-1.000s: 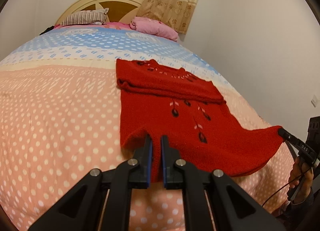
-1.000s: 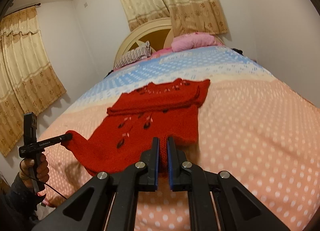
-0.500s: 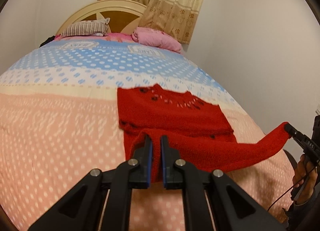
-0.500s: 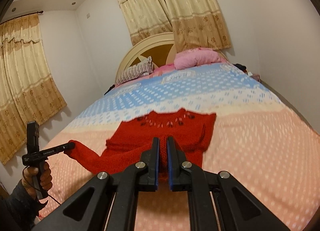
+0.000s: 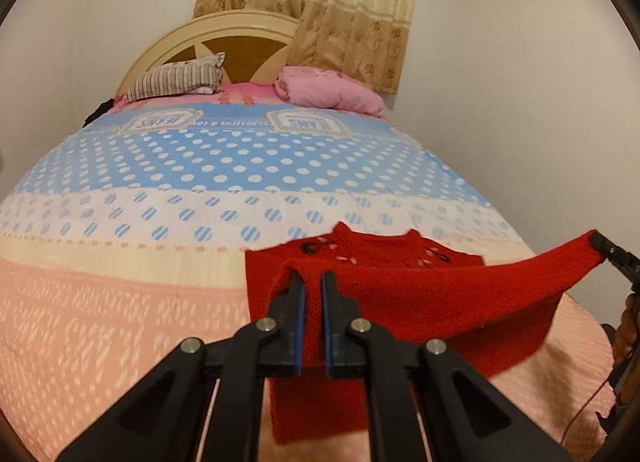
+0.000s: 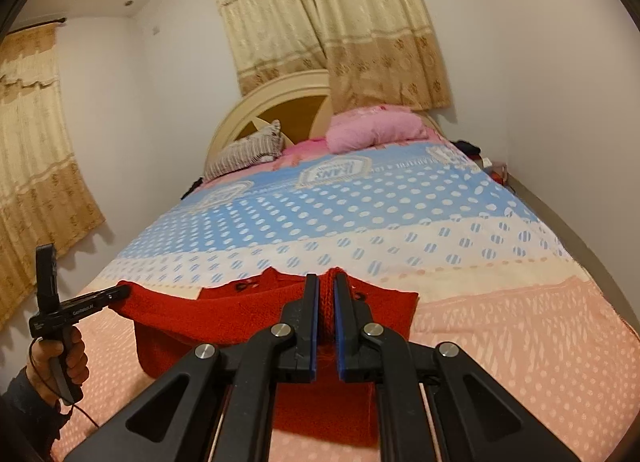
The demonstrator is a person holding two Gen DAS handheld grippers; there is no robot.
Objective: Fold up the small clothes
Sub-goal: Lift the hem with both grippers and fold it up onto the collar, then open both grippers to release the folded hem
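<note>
A small red knit sweater [image 5: 420, 294] with dark leaf embroidery lies on the bed, its far part folded flat. My left gripper [image 5: 313, 282] is shut on one bottom corner of it. My right gripper [image 6: 327, 286] is shut on the other corner; it shows at the right edge of the left wrist view [image 5: 612, 258]. Both hold the hem lifted above the bed, stretched between them over the folded part. The left gripper also shows in the right wrist view [image 6: 116, 296]. The sweater shows there too [image 6: 224, 314].
The bed has a polka-dot cover [image 5: 120, 322], pink near me and blue farther away. A striped pillow [image 5: 176, 79] and a pink pillow [image 5: 332, 91] lie at the headboard. Walls close in on both sides, with curtains [image 6: 352, 21] behind the bed.
Both grippers have lifted the sweater's bottom hem off the bed and carried it forward toward the collar. The lower half now hangs over the folded upper part.
</note>
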